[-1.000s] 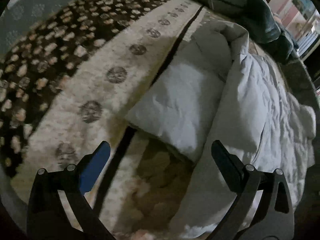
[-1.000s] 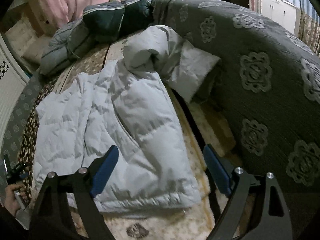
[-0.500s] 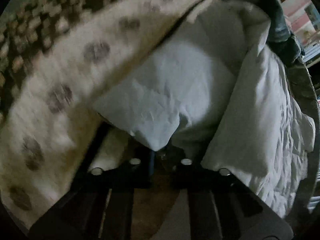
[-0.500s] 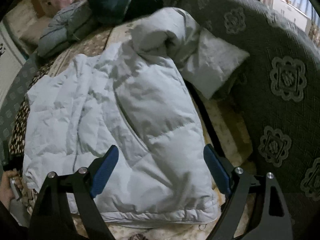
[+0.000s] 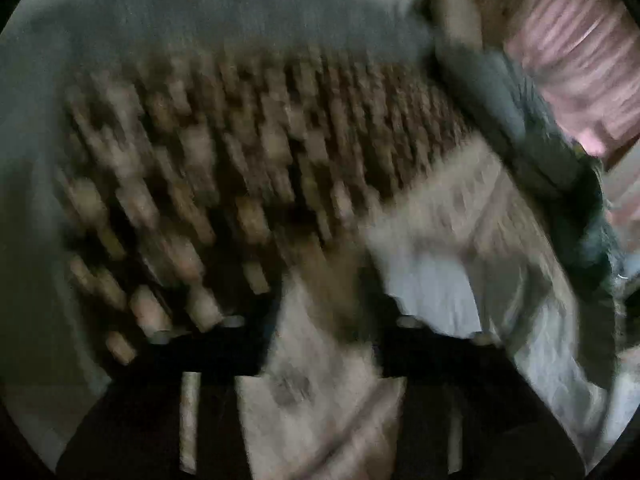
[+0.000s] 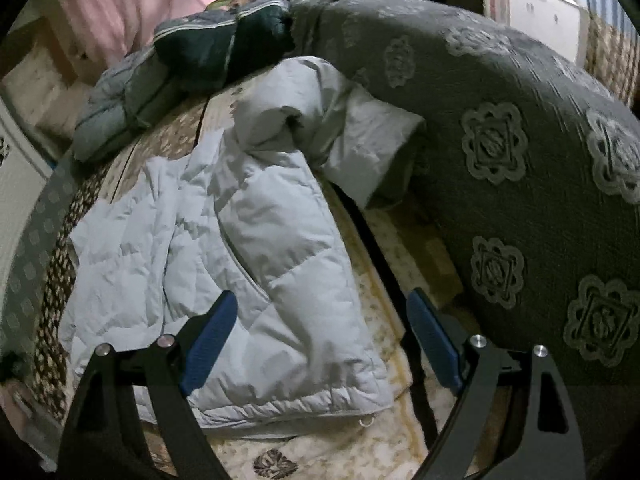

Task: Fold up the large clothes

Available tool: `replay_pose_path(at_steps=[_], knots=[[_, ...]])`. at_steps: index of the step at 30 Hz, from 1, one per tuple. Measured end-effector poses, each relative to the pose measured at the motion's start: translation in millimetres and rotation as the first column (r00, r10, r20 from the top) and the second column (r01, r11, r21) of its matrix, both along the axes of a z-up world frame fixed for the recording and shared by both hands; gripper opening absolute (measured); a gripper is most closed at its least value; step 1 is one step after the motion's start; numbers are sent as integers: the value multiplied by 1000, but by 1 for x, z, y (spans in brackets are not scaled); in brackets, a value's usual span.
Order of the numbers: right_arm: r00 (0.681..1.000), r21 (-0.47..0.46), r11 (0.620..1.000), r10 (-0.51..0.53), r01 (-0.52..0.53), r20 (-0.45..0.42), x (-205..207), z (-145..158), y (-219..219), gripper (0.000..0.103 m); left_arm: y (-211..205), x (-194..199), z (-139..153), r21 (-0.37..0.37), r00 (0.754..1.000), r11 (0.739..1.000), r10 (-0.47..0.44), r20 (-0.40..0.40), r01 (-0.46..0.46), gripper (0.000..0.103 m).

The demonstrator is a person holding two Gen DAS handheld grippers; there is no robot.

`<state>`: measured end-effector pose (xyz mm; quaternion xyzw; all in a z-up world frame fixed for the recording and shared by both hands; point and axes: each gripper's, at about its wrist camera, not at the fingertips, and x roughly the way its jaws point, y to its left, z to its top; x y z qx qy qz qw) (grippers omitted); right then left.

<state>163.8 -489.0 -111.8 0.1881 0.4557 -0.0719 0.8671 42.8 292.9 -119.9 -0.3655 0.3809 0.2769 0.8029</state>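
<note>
Pale blue puffer jacket (image 6: 224, 248) lies spread flat on the patterned bedspread (image 6: 352, 444), hem nearest the camera, collar end bunched against the grey blanket (image 6: 520, 184).

Right gripper (image 6: 320, 340) — fingers spread wide above the hem, grasping nothing.

Left gripper (image 5: 328, 320) — view badly blurred; jaws have just been opening, nothing seen between them.

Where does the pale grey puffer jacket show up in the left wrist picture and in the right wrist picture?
Left wrist view: the pale grey puffer jacket is a blurred patch at lower right.
Right wrist view: the jacket lies spread across the centre and left, ahead of the open right tool.
Shared landmark: the dark green folded garment lying beyond the jacket in both views.
</note>
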Motion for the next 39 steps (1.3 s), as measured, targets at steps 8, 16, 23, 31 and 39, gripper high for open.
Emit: replay_pose_path(at_steps=[8, 16, 23, 31, 39], knots=[[997, -72, 994, 74, -77, -38, 16, -7, 29, 87, -36, 43, -66, -219, 995, 971, -98, 11, 98, 96], [991, -57, 997, 46, -53, -126, 52, -45, 19, 87, -64, 107, -108, -219, 980, 966, -164, -110, 137, 93], [990, -62, 995, 73, -81, -123, 65, -47, 29, 87, -54, 138, -113, -137, 960, 967, -235, -149, 215, 11], [993, -79, 994, 67, -75, -100, 59, -37, 33, 87, -4, 86, 19, 480, 982, 872, 161, -102, -93, 9], [996, -62, 997, 43, -48, -78, 47, -30, 23, 87, 34, 42, 3, 463, 957, 865, 272, -106, -194, 75]])
